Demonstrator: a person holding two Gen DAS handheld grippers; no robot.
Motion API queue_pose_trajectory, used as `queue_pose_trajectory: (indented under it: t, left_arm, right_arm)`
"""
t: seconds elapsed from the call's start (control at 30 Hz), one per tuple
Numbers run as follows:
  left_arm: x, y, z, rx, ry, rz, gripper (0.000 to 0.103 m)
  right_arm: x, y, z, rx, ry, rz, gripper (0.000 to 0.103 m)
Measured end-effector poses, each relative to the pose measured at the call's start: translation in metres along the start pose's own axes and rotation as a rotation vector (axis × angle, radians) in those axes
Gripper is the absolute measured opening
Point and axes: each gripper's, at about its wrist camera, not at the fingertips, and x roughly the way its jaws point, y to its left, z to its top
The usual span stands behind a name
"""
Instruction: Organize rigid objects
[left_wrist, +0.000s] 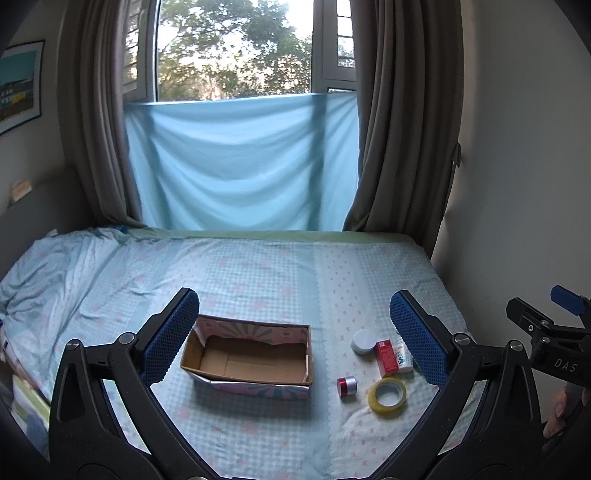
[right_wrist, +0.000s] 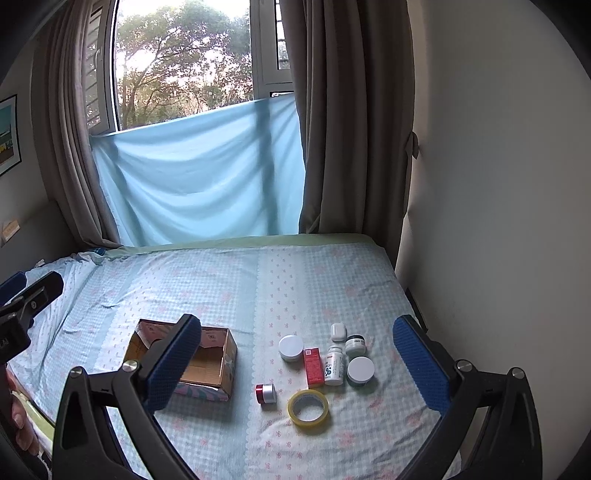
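On the bed (right_wrist: 332, 280) ahead of me sits the empty cardboard box (left_wrist: 247, 360), with the tape roll (right_wrist: 308, 408), red carton (right_wrist: 313, 367), pill bottle (right_wrist: 334, 364) and jars (right_wrist: 361, 370) clustered to its right. Both my left gripper (left_wrist: 291, 336) and right gripper (right_wrist: 301, 363) hover spread wide, holding nothing.

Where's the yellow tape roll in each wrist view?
Left wrist: tape roll lies lower right of centre, just inside the right finger.
Right wrist: tape roll lies bottom centre, between the fingers.
Shared landmark: the small red-and-silver jar just left of it; the box farther left.
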Motion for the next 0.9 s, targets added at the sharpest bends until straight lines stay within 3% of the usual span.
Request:
queue_pose_trajectory:
  t: [0.17,0.33,0.63,0.9]
  left_arm:
    - [0.034,-0.015,-0.008,-0.024,0.096,-0.031,0.103]
    - [0.088,-0.040,-0.038,-0.061,0.238,-0.064,0.103]
    - [0.199,-0.079,-0.119,-0.119,0.499,-0.046,0.102]
    - [0.292,-0.116,-0.198,-0.077,0.701,-0.061,0.102]
  right_arm:
    - [0.013,-0.022,0.002,0.008,0.038,-0.032,0.103]
    - [0.052,-0.059,-0.005,0.030,0.116,-0.047,0.103]
    - [0.167,-0.107,-0.043,0.044,0.323,-0.037,0.103]
    - [0.274,-0.136,-0.083,0.025,0.479,-0.083,0.103]
